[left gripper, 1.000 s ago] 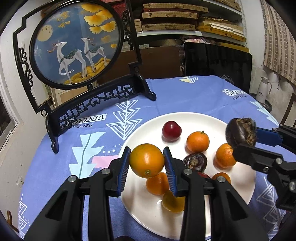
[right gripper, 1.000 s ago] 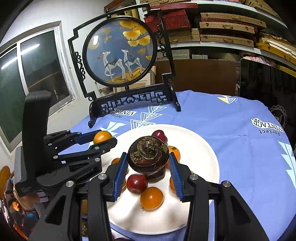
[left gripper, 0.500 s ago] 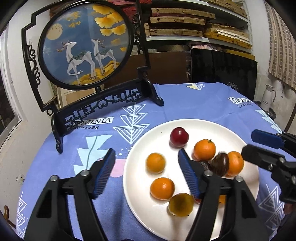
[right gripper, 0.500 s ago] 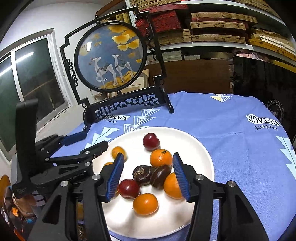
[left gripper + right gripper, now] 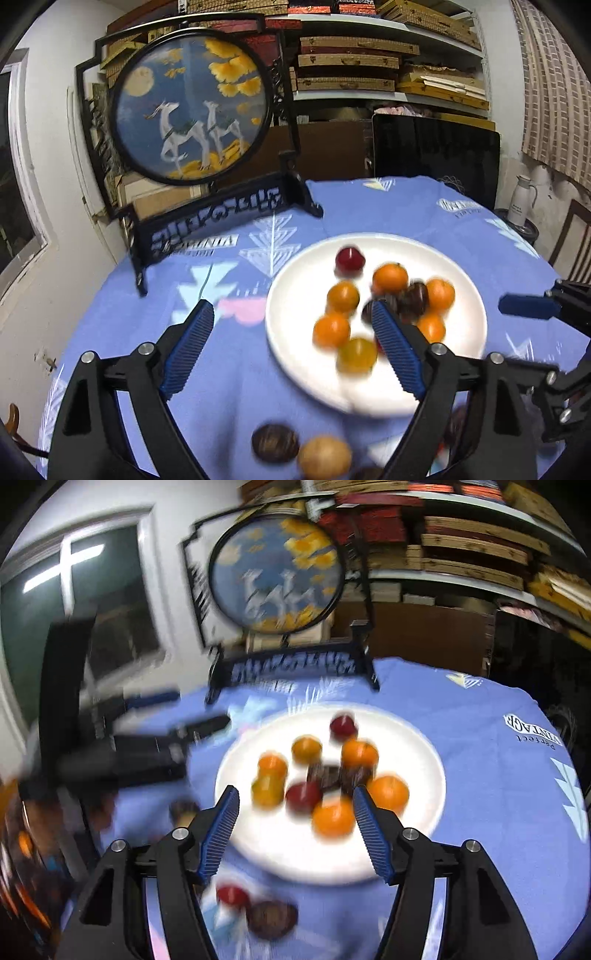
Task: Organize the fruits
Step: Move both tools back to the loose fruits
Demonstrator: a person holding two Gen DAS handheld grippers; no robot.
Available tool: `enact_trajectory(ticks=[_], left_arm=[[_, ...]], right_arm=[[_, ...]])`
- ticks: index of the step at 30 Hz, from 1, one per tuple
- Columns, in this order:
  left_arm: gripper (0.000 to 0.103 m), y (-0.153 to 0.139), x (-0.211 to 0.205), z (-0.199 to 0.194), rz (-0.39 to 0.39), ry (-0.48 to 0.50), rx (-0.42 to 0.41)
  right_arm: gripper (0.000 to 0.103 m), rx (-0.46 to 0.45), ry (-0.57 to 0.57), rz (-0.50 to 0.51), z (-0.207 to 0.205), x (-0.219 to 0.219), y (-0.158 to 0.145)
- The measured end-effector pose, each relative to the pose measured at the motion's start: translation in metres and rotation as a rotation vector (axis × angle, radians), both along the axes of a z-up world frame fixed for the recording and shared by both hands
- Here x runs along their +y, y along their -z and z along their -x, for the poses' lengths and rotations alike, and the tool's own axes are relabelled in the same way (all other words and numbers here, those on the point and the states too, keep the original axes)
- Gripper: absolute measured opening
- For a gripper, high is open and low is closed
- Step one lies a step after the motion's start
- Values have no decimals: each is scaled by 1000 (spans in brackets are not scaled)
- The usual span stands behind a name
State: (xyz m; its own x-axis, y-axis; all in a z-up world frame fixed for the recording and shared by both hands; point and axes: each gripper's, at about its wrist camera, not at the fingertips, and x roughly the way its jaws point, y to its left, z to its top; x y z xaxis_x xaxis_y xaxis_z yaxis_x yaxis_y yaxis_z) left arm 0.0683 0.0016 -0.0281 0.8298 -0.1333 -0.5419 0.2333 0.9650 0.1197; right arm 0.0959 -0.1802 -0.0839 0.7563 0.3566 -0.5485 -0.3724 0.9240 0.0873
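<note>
Both my tongs are empty now. A second ago my left tongs (image 5: pixel 291 347) pinched an orange and my right tongs (image 5: pixel 295 827) a dark fruit; both fruits now lie with the others on the white plate (image 5: pixel 295 314). Each pair of jaws is spreading wider, nothing between them. That delivery looks finished. More loose fruit (image 5: pixel 275 446) sits on the blue counter (image 5: pixel 236 376) near the plate's close edge, so I judge those come next.
</note>
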Motion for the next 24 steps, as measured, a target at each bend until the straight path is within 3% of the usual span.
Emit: enact_trajectory(ticks=[4,11,15,16,17,24], left_arm=[[86,10,24,24,3,-25,36],[86,17,70,53,20,-81,85],[86,25,73,67,-31,-30,105],[86,30,70,71,-54,-5,114],[86,34,67,74,-74,14,120],[86,66,42,83,-168,155,159]], right_arm=[[64,62,-59,154,35,12,30],[64,145,-86,232,43,28,63],[61,204,-72,222,28,30,72],[48,216,-71,212,25,30,74],[42,230,-69,201,22,30,75],[41,214,-61,169,31,26,70]])
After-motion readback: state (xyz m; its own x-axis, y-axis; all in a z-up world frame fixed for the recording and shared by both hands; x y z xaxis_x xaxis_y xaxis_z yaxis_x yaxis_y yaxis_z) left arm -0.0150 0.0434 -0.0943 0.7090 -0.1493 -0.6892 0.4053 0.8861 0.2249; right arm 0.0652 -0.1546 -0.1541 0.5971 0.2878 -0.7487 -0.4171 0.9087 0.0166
